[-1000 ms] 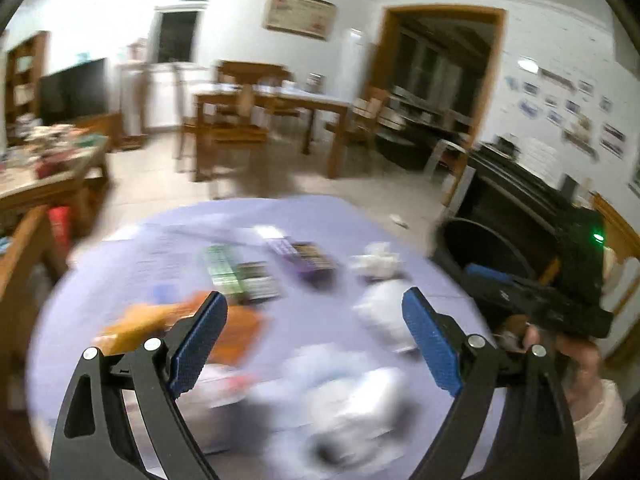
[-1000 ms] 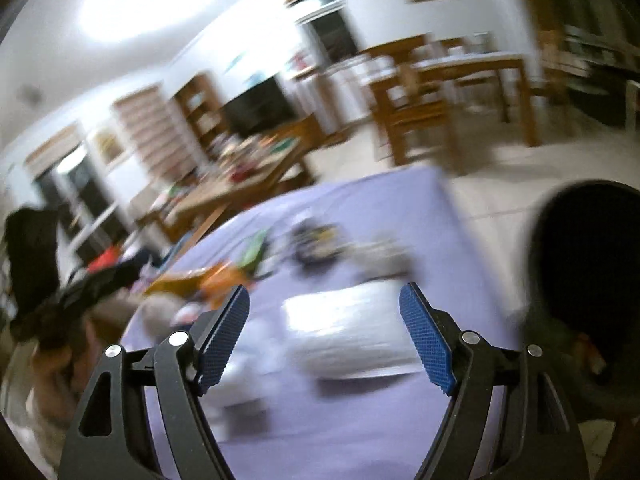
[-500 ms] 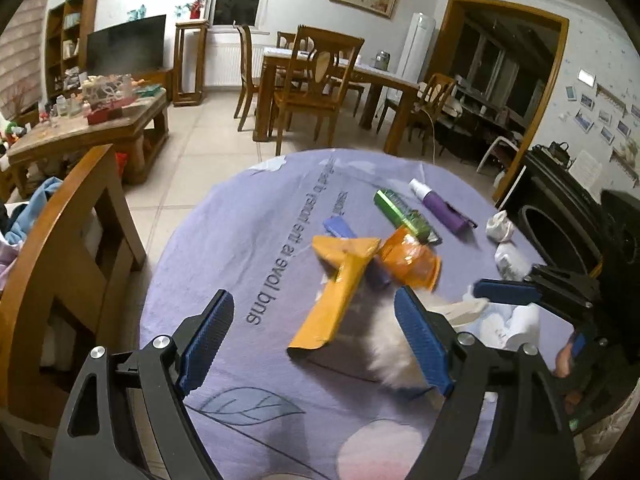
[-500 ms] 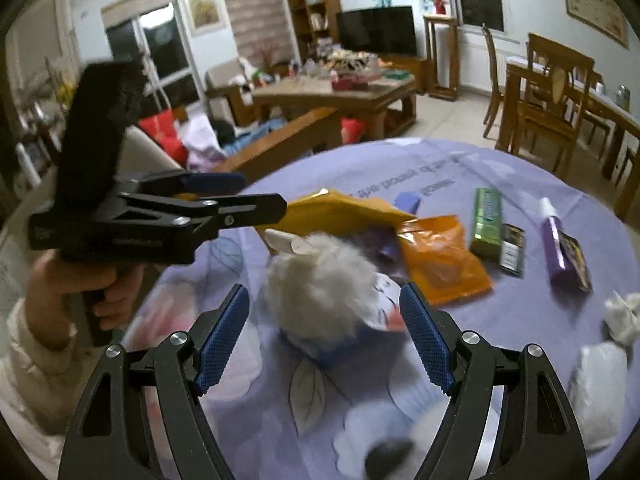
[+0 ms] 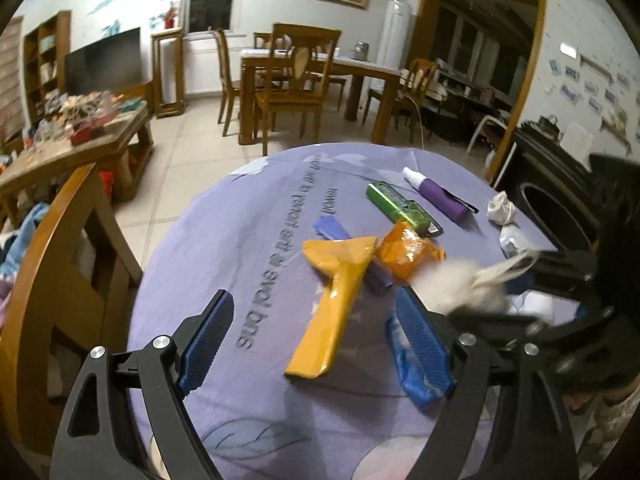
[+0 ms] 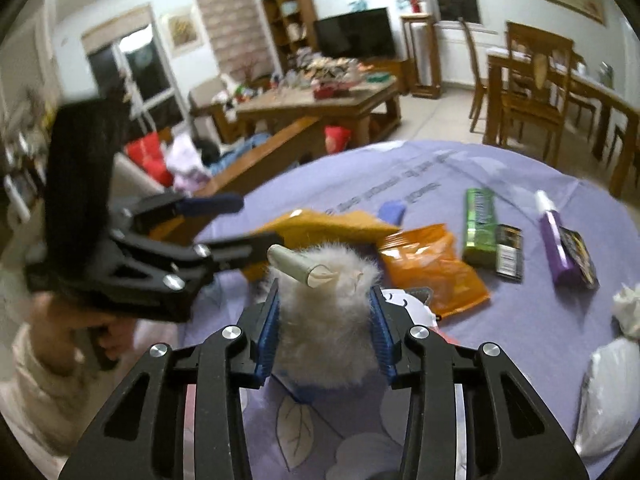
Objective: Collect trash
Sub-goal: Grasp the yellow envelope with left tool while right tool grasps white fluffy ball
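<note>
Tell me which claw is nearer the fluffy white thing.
Right. The right claw is closing around the fluffy white thing, pads at its sides. The left claw hangs open beside it over the yellow packet.

Both cams are sitting right behind their own grippers, looking forward and angled down along the fingers at a round table under a purple cloth (image 5: pixel 248 248). The left wrist cam is facing the dining table (image 5: pixel 320 68) and the doorway, with the left gripper (image 5: pixel 316 344) filling the bottom of the view. The right wrist cam is facing further left, toward the TV (image 6: pixel 354 32) and the cluttered coffee table (image 6: pixel 320 100), and it's hanging really close over the cloth. Both views are sharing the yellow packet (image 5: pixel 336 300), orange bag (image 6: pixel 432 264), green pack (image 5: pixel 396 204) and purple tube (image 6: pixel 556 244), and each cam is catching the other gripper at its edge.
</note>
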A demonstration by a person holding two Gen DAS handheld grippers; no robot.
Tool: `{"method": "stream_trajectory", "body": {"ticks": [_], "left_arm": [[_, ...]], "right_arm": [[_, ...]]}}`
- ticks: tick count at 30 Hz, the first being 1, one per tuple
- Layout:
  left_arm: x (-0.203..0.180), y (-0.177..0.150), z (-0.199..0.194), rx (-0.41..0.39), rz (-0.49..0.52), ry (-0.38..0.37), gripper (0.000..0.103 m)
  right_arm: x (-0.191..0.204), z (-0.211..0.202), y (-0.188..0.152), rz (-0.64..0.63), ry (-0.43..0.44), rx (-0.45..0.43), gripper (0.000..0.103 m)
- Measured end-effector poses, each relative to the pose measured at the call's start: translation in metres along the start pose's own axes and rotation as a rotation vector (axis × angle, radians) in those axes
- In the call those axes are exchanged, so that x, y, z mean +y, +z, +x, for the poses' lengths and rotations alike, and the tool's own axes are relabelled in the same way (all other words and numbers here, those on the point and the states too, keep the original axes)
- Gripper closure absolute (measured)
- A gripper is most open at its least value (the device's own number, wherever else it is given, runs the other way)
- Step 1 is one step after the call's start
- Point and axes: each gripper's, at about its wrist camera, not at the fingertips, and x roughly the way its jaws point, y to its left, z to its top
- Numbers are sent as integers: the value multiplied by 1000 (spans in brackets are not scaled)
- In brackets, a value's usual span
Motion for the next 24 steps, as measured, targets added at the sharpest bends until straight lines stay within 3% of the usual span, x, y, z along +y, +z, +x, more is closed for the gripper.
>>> {"method": "stream_trajectory", "body": {"ticks": [2, 4, 6, 9, 10, 12, 17, 24], "left_arm": [[-5, 4, 10, 22, 23, 22, 22], [-9, 8, 23, 56, 42, 35, 37], [-6, 10, 35, 96, 25, 30, 61], [-3, 9, 47, 130, 13, 38, 87], [-1, 8, 48, 139, 4, 36, 92], [1, 9, 39, 94, -16, 24, 97], [-6, 17, 16, 5, -37, -8, 97], [-55, 38, -6, -56, -3, -73, 97]], "right_arm": [[-10, -14, -1, 34, -2, -29, 63], [-18, -23, -2, 54, -5, -44, 63], [-22, -30, -4, 66, -5, -51, 63], [-31, -39, -6, 82, -7, -63, 63], [-33, -41, -8, 88, -4, -67, 63], [-40, -46, -11, 103, 2, -79, 63], [-52, -56, -17, 143, 23, -109, 63], [-85, -99, -29, 219, 6, -212, 63]]}}
